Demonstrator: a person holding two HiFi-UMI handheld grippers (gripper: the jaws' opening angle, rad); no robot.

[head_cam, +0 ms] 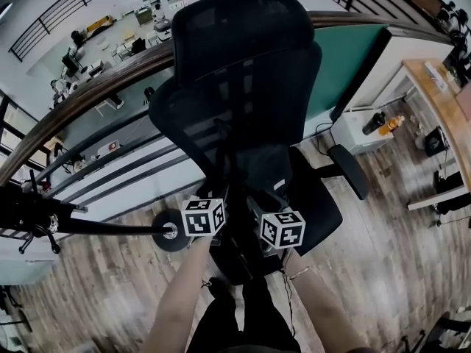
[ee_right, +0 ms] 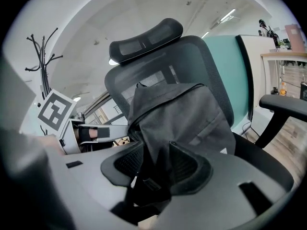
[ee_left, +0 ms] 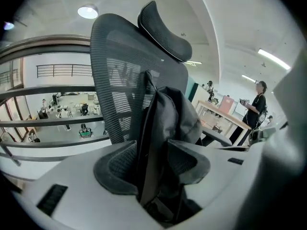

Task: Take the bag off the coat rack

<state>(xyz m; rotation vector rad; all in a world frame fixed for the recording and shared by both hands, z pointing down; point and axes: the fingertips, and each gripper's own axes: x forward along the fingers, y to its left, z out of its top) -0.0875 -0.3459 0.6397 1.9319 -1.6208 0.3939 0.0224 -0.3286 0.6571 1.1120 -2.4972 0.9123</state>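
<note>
Dark grey fabric bag [ee_right: 177,114] hangs in front of the black mesh office chair [head_cam: 243,57], just above its seat, held from two sides: the left tongs [ee_left: 151,159] are clamped on its edge and strap, the right tongs [ee_right: 158,164] on a fold of its cloth. It is already off the black metal coat rack [head_cam: 110,227], which stands well left of the chair. Only setting it down seems to remain.

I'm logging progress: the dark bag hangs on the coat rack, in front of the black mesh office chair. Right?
Not on the coat rack. The right gripper view shows the bag between the jaws of the right tool, with the rack standing apart at the left. It is indeed in front of the black mesh office chair.
</note>
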